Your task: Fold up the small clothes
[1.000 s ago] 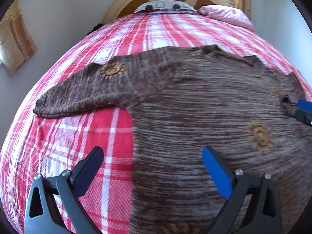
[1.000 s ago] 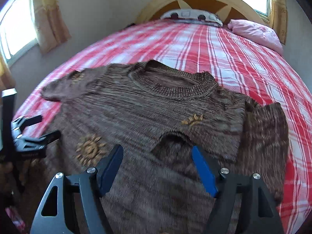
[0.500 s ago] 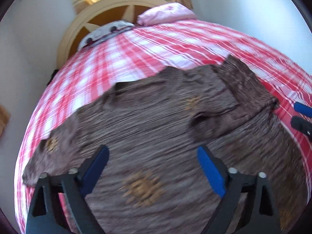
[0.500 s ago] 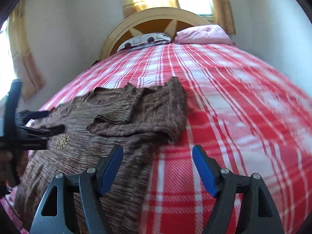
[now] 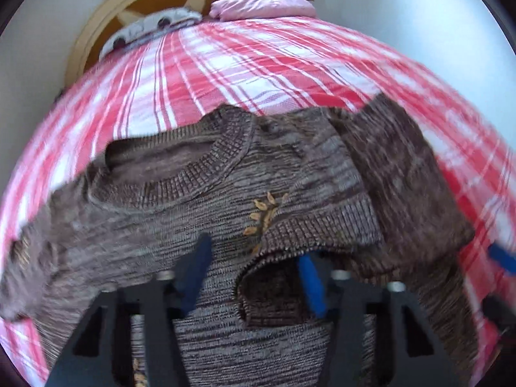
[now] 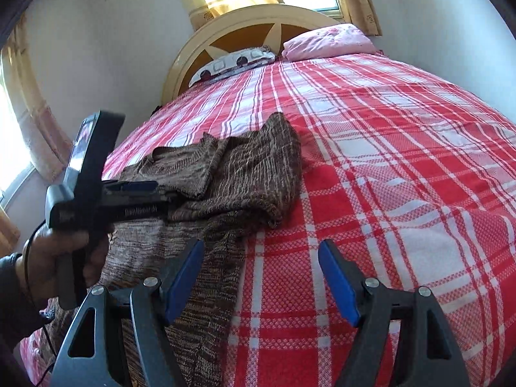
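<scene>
A brown knitted sweater (image 5: 180, 225) lies flat on the bed, its right sleeve folded in over the chest. The ribbed sleeve cuff (image 5: 322, 225) lies in front of my left gripper (image 5: 254, 274). That gripper is open, low over the sweater, and its right finger sits just under the cuff's edge. My right gripper (image 6: 261, 277) is open and empty, hovering at the sweater's right side edge (image 6: 219, 277), partly over bare bedspread. The left gripper also shows in the right wrist view (image 6: 129, 200), reaching in over the folded sleeve (image 6: 258, 174).
The bed has a red and white plaid spread (image 6: 403, 167). A pink pillow (image 6: 329, 40) and a patterned pillow (image 6: 232, 63) lie against the rounded headboard (image 6: 258, 22). Walls and curtained windows stand to the left and behind.
My left gripper has moved down and forward to the folded sleeve's cuff and narrowed a little. My right gripper has drawn back slightly to the right of the sweater.
</scene>
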{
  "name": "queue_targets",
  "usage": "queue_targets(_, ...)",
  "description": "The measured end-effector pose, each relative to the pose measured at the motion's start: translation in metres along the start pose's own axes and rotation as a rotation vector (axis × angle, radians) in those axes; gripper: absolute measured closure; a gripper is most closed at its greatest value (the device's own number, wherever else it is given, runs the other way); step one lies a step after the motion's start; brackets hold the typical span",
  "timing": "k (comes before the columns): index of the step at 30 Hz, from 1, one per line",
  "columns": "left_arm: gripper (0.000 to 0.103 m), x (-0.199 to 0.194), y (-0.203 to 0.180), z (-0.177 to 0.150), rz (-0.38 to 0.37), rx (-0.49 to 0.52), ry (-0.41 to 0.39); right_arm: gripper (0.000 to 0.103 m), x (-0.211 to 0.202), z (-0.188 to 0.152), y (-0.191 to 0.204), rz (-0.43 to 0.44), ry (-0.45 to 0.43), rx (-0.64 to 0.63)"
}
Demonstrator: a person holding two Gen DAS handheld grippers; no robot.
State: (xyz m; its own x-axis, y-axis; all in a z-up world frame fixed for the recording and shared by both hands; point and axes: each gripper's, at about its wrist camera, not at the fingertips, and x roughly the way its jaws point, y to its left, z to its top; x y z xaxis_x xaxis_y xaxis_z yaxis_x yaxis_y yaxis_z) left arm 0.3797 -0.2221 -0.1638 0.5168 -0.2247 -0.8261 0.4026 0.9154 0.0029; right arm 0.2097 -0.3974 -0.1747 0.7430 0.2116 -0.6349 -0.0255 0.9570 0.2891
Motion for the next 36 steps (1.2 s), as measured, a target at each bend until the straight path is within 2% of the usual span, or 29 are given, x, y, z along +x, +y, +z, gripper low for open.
queue_targets(2, 0.08, 0.001, 0.007, 0.001, -0.065, -0.069, 0.008, 0.029, 0.002, 0.0, 0.001, -0.004, 0.009, -0.004)
queue_targets(6, 0.08, 0.002, 0.015, -0.003, -0.121, -0.125, 0.006, 0.029, 0.007, -0.001, 0.0, -0.016, 0.028, -0.004)
queue_targets(8, 0.071, 0.004, 0.016, -0.002, -0.117, -0.147, -0.007, 0.029, 0.01, -0.001, 0.0, -0.025, 0.039, -0.007)
queue_targets(11, 0.073, 0.004, 0.004, -0.006, -0.09, -0.075, -0.046, 0.029, 0.011, -0.002, 0.004, -0.041, 0.048, -0.021)
queue_targets(12, 0.08, 0.001, -0.005, -0.009, -0.076, -0.011, -0.062, 0.029, 0.011, -0.002, 0.004, -0.044, 0.047, -0.024)
queue_targets(13, 0.088, 0.0, -0.006, -0.008, -0.089, 0.01, -0.061, 0.029, 0.011, -0.003, 0.004, -0.044, 0.047, -0.025)
queue_targets(14, 0.094, -0.004, -0.006, -0.009, -0.116, 0.019, -0.059, 0.029, 0.011, -0.003, 0.004, -0.042, 0.048, -0.022)
queue_targets(17, 0.096, -0.016, 0.001, -0.005, -0.154, -0.004, -0.073, 0.029, 0.012, -0.003, 0.003, -0.034, 0.052, -0.014)
queue_targets(20, 0.097, -0.024, 0.022, 0.001, -0.247, -0.127, -0.059, 0.028, 0.014, -0.002, 0.003, -0.033, 0.059, -0.015)
queue_targets(23, 0.097, -0.018, 0.053, -0.002, -0.404, -0.348, 0.02, 0.028, 0.014, -0.002, 0.003, -0.032, 0.057, -0.014)
queue_targets(24, 0.097, -0.014, 0.067, -0.007, -0.436, -0.436, 0.048, 0.028, 0.014, -0.002, 0.003, -0.032, 0.058, -0.015)
queue_targets(25, 0.097, -0.013, 0.075, -0.01, -0.444, -0.475, 0.057, 0.028, 0.014, -0.002, 0.003, -0.033, 0.058, -0.016)
queue_targets(28, 0.097, -0.009, 0.094, -0.02, -0.394, -0.508, 0.05, 0.028, 0.014, -0.002, 0.004, -0.039, 0.059, -0.021)
queue_targets(30, 0.097, -0.007, 0.102, -0.027, -0.398, -0.534, 0.058, 0.028, 0.015, -0.002, 0.005, -0.042, 0.06, -0.023)
queue_targets(32, 0.093, -0.003, 0.105, -0.032, -0.387, -0.531, 0.067, 0.028, 0.015, -0.003, 0.006, -0.044, 0.062, -0.024)
queue_targets(34, 0.094, -0.002, 0.105, -0.035, -0.354, -0.527, 0.059, 0.028, 0.016, -0.003, 0.006, -0.048, 0.065, -0.026)
queue_targets(35, 0.091, -0.005, 0.104, -0.034, -0.334, -0.501, 0.046, 0.028, 0.016, -0.003, 0.007, -0.049, 0.067, -0.028)
queue_targets(36, 0.087, -0.011, 0.095, -0.031, -0.256, -0.422, 0.023, 0.027, 0.016, -0.003, 0.007, -0.051, 0.067, -0.03)
